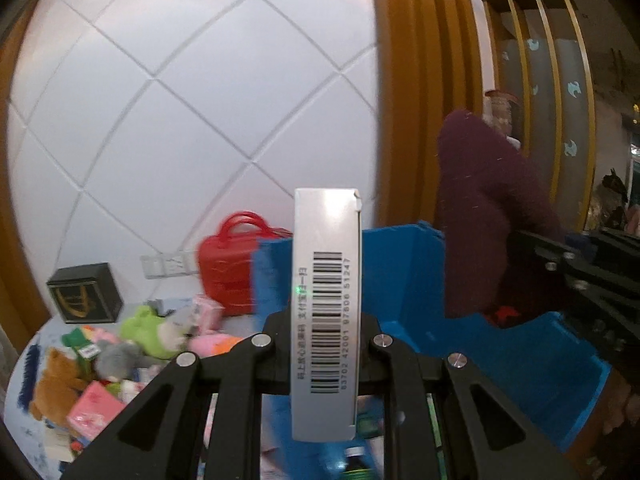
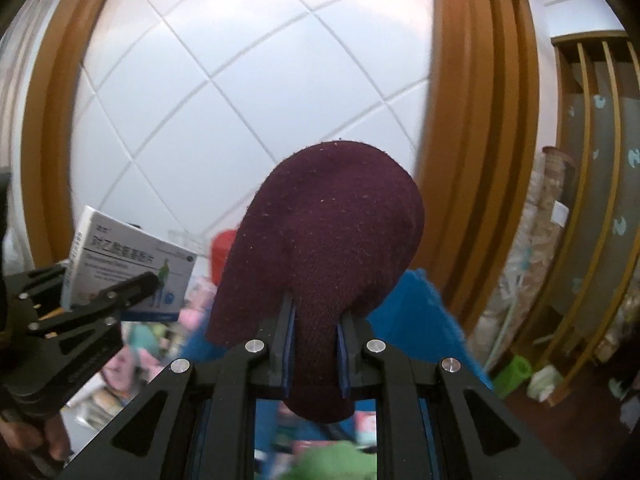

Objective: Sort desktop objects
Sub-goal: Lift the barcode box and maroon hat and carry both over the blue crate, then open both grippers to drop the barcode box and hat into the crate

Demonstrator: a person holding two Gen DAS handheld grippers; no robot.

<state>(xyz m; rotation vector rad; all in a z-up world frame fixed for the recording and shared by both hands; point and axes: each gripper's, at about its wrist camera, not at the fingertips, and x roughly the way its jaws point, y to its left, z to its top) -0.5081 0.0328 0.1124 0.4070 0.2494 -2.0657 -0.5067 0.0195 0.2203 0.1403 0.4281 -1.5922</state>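
My left gripper [image 1: 325,332] is shut on a white medicine box [image 1: 325,280] with a barcode, held upright in the air in front of a blue bin [image 1: 520,364]. The box also shows in the right wrist view [image 2: 128,264], gripped by the left gripper [image 2: 132,284]. My right gripper [image 2: 316,316] is shut on a dark maroon knitted sock [image 2: 328,232], held up above the blue bin [image 2: 424,320]. In the left wrist view the sock [image 1: 484,216] hangs over the bin, with the right gripper's black frame [image 1: 580,264] at the right.
A pile of plush toys [image 1: 148,332], pink boxes [image 1: 96,408] and small packets lies on the table at left. A black box [image 1: 86,292] and a red handbag [image 1: 228,264] stand by the tiled wall. Wooden slats [image 2: 580,200] stand at right.
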